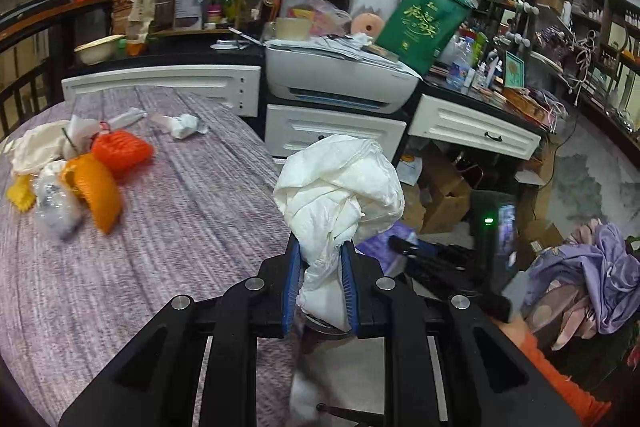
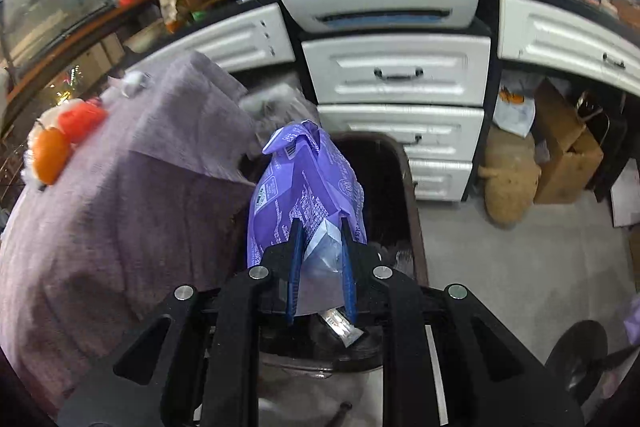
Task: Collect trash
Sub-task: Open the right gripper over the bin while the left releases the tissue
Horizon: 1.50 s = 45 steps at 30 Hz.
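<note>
My left gripper (image 1: pixel 320 251) is shut on a crumpled white bag (image 1: pixel 340 187), held up over the right edge of the purple-covered table (image 1: pixel 180 227). My right gripper (image 2: pixel 320 231) is shut on a purple printed wrapper (image 2: pixel 304 183), which hangs over a dark bin (image 2: pixel 384 187) beside the table (image 2: pixel 120 207). More trash lies at the table's far left: orange net bags (image 1: pixel 120 151), a clear plastic wad (image 1: pixel 56 203), white crumpled paper (image 1: pixel 36 147) and a small white wad (image 1: pixel 184 125). The other gripper with the purple wrapper (image 1: pixel 384 247) shows just right of my left fingers.
A white printer (image 1: pixel 340 75) and a green bag (image 1: pixel 424 23) stand on the black cabinet top behind, above white drawers (image 2: pixel 396 75). Cardboard boxes (image 2: pixel 568 147) and a tan sack (image 2: pixel 508 179) sit on the floor to the right. Purple clothes (image 1: pixel 592 263) are piled at right.
</note>
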Available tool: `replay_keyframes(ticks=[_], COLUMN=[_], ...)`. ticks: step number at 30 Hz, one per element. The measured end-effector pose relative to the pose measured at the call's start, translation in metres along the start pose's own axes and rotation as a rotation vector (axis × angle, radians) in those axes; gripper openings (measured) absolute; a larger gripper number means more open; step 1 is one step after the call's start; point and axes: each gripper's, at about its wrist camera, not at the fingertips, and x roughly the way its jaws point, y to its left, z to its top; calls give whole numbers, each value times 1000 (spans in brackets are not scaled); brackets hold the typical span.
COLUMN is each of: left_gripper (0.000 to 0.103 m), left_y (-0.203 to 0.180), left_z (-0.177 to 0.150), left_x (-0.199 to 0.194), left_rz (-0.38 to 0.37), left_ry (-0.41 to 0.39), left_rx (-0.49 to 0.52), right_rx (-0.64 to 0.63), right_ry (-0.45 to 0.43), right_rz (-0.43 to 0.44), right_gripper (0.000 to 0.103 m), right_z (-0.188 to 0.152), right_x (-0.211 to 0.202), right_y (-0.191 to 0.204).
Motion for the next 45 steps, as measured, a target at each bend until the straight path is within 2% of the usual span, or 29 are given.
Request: replay_keyframes(ticks=[7,9,11,12,13,14,20,25,29,40,45], left_gripper=[20,20,20,20,20,20,20,20,20,20,20], left_y=[-13,-19,-24,-27,-30,-32,-46,-53,-63,-76,-66], left_z=[-6,-8,-9,-10,-11,-11,-15,-19,-23,-35,-41], left_x=[19,22,25,26,29,31,47,68,90,149,174], left_rz=[-22,-29,-34,-38,-40,-43,-62,-76,-76,-50,-20], left_ry=[42,51,58,63,67,71,107,157,206,333,381], left_rx=[6,14,24,30,35,38,64,67,93,111,87], right_rx=[35,44,65,75,81,83,50,44,68,125,137], right_ry=[67,82,89,83,70,56,8,-60,-89,-160,-197], right_rz=[-38,-49,-58,-57,-64,-76,-116,-165,-202,-199,-202], right_gripper=[19,23,42,49,61,64,67,74,74,78,78], right_z=[-12,-15,-19,-21,-23,-23,-24,-26,-28,-33,-30], right_x=[37,44,47,46,43,38,9,-29,-52,-86,-92], right_y=[-10,-12,-16,-18,-20,-20,-25,-39,-58,-82,-85])
